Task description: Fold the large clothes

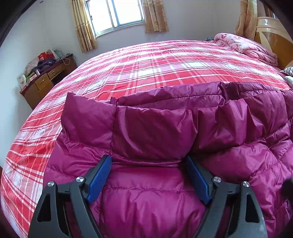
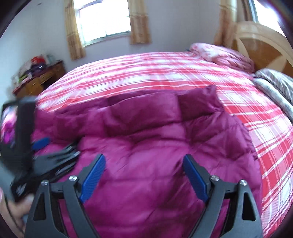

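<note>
We hold both tools wide and empty: the left tool (image 1: 147, 163) straddles the magenta jacket (image 1: 155, 131) on the bed (image 1: 146, 60), its length running leftward beyond the right tool (image 2: 143, 163).

a red and white plaid bedcover (image 1: 146, 60) fills mid-frame. upper right: a rumpled pink quilt (image 1: 245, 45) beside a wooden headboard (image 1: 271, 31). upper left: a cluttered wooden desk (image 1: 47, 76). top centre: a window (image 1: 117, 12) between tan curtains (image 1: 82, 27).
</note>
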`<act>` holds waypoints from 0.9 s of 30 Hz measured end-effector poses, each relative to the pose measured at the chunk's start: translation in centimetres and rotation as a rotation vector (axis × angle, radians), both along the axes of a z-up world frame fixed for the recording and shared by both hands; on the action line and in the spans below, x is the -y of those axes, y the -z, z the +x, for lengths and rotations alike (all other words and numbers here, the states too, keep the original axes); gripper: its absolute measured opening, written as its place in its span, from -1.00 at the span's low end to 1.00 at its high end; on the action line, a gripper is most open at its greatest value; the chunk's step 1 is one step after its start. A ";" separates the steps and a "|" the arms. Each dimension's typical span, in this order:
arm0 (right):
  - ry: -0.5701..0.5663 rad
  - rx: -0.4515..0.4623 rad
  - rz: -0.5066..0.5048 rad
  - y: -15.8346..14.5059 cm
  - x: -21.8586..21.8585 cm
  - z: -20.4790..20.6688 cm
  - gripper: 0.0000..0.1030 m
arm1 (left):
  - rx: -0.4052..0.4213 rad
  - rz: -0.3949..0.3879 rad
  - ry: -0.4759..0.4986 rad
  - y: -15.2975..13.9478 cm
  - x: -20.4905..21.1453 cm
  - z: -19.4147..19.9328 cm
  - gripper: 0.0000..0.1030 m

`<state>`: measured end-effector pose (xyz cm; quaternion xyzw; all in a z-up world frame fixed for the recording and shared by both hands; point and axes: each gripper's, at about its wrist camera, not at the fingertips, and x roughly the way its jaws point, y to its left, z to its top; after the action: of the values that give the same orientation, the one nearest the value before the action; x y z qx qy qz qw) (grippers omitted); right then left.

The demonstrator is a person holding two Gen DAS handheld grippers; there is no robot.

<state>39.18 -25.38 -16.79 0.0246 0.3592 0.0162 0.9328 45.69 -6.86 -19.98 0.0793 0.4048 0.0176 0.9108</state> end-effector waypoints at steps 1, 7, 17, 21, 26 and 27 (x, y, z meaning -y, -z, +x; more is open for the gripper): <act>-0.006 -0.004 -0.014 0.6 -0.3 -0.1 0.76 | 0.001 -0.002 0.000 0.0 0.0 -0.1 0.62; 0.009 -0.016 -0.044 2.1 -0.2 0.4 0.92 | 0.003 0.001 -0.001 -0.1 -0.1 -0.1 0.62; 0.009 -0.039 -0.053 2.5 -0.3 1.1 0.97 | -0.019 0.015 0.004 -1.0 -0.5 -1.1 0.62; 0.007 -0.038 -0.043 2.6 -0.2 1.1 0.98 | 0.026 -0.034 0.018 -2.9 -1.9 -4.8 0.62; 0.005 -0.028 -0.036 2.6 -0.2 0.9 0.97 | 0.064 0.025 0.034 -1.4 -1.9 -6.5 0.65; 0.002 -0.029 -0.028 2.4 -0.1 0.9 0.97 | 0.099 0.027 0.017 -0.7 -2.0 -6.5 0.74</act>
<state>40.08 -25.33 -19.23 0.0119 0.3730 0.0097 0.9277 39.20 -4.87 -19.24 0.0942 0.3583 0.0191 0.9286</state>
